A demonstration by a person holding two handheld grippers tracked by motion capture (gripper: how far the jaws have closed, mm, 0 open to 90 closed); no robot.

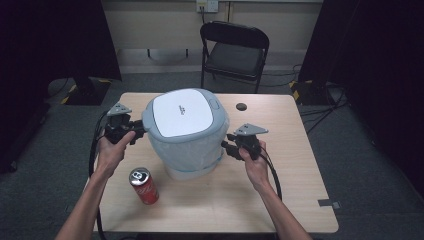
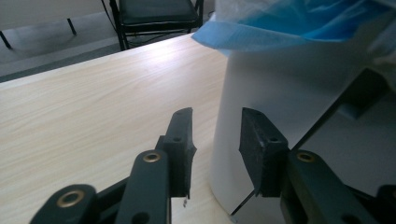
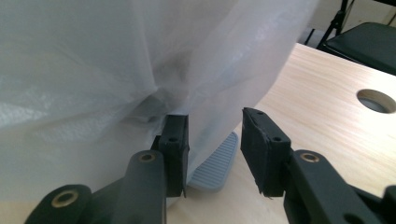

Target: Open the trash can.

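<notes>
A wooden table [image 1: 295,200] seen from above, with a person's two bare forearms coming in from the six o'clock edge. At the centre stands a pale pedal bin [image 1: 187,132] with a white lid and a thin translucent bin liner [image 1: 192,150] folded down over its outside.

The left gripper [image 1: 137,134] is held at the bin's nine o'clock side, level with the rim. In the left gripper view its black jaws stand a little apart with nothing between them; the bin's white wall [image 2: 275,93] lies just beyond the tips, and a blue fold of the liner [image 2: 299,23] hangs over the rim at twelve o'clock.

The right gripper [image 1: 227,146] is at the bin's three o'clock side, lower down the wall. In the right gripper view its jaws are also parted. The liner [image 3: 116,60] billows right up against the left-hand jaw and may brush it, though the blur makes that hard to tell; no film is clamped between the pads. The bin's ribbed grey foot pedal [image 3: 212,165] lies on the table just past the tips.

A red drinks can [image 1: 144,185] lies on its side at seven o'clock from the bin, near the left forearm. A round cable hole [image 1: 241,106] sits in the tabletop at one o'clock. A black folding chair [image 1: 235,50] stands behind the table at twelve o'clock.
</notes>
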